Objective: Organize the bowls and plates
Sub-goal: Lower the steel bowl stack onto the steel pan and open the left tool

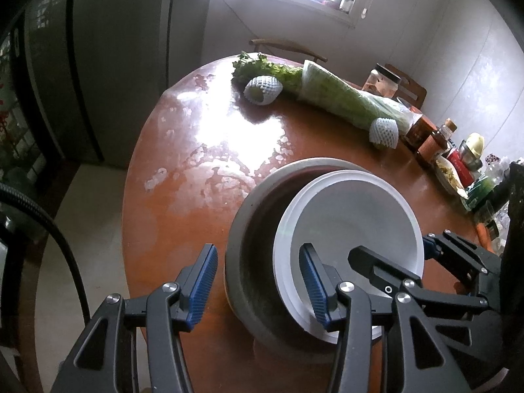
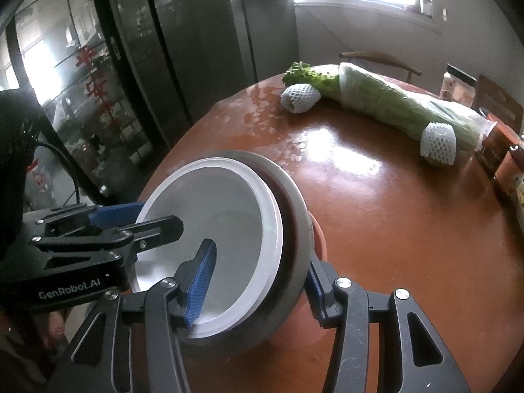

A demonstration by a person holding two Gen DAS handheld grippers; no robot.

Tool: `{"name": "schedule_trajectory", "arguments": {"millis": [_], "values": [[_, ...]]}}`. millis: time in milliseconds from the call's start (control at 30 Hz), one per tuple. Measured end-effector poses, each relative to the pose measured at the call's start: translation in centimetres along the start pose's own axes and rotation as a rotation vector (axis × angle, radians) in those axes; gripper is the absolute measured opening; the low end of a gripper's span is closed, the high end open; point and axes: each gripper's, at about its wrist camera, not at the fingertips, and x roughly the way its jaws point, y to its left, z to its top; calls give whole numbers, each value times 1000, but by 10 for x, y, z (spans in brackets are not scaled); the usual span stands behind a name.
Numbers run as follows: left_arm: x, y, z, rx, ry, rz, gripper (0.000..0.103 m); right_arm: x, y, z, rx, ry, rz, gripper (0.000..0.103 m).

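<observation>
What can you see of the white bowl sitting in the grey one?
The white bowl is round, smooth and empty, with a stepped rim; it looks like plastic or melamine. It sits tilted inside the grey bowl, off-centre, near the edge of the brown table. The left gripper straddles the walls of both bowls on one side, the right gripper on the other, each with one finger inside the white bowl. Whether the pads press cannot be told.

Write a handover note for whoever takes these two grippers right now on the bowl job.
Left gripper: open, straddling the bowl walls, one finger outside the grey bowl, one inside the white bowl.
Right gripper: open, straddling the opposite side the same way.
Things: the white bowl sits tilted inside the grey bowl, near the table edge.
Done: the bowls are nested.
Left: seat the white bowl level. No plates in view.
</observation>
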Motion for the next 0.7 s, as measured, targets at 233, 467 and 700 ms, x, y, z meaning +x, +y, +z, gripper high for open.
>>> {"name": "schedule_trajectory", "arguments": {"millis": [233,467,700], "values": [[-3,2,-2,-5,-15,5,52,-2,1,-1,-1,-3,-5,53],[-9,4,-2,-11,-27,10,52,-4,4,-1,-11,-5,-20,54],[-12,2,-3,1,-27,10,52,-8,2,-2,-6,-12,-35,57]]}}
